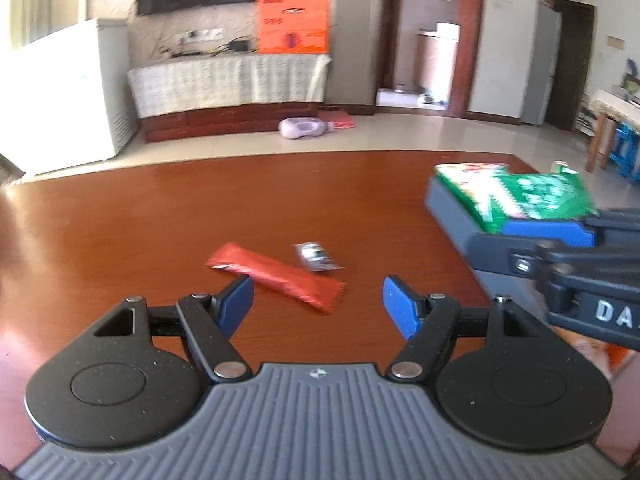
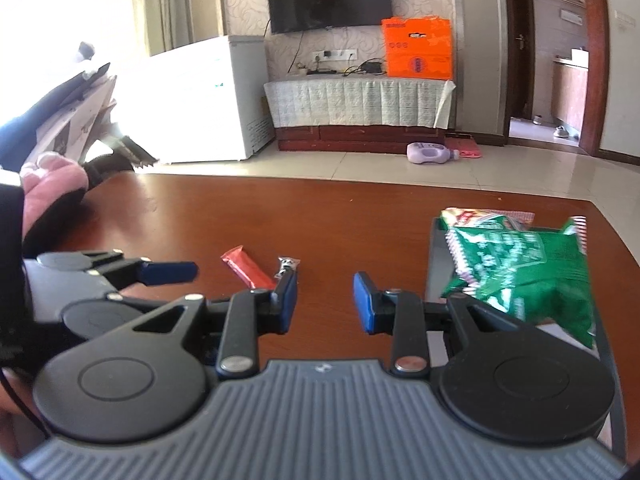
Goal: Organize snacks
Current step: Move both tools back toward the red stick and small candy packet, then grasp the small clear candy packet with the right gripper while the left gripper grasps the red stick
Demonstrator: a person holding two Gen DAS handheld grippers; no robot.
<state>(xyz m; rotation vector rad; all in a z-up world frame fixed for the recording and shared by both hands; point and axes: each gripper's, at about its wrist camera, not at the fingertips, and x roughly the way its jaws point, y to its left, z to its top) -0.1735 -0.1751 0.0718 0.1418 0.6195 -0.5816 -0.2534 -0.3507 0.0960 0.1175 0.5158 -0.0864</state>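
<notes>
A red snack bar (image 1: 276, 276) lies on the brown table (image 1: 160, 208), with a small black-and-white wrapped snack (image 1: 318, 257) just behind it. My left gripper (image 1: 318, 304) is open and empty, its jaws straddling the near end of the red bar. A grey bin (image 1: 456, 212) at the right holds a green snack bag (image 1: 528, 196). In the right wrist view the red bar (image 2: 246, 270) and small snack (image 2: 287, 266) lie ahead-left, and the green bag (image 2: 520, 272) sits in the bin (image 2: 436, 264). My right gripper (image 2: 325, 304) is open and empty beside the bin.
The right gripper's body (image 1: 580, 276) crosses the right side of the left view. Beyond the table are a covered TV stand (image 2: 360, 100), an orange box (image 2: 418, 48), a white freezer (image 2: 208, 100) and a purple bottle (image 2: 430, 154) on the floor.
</notes>
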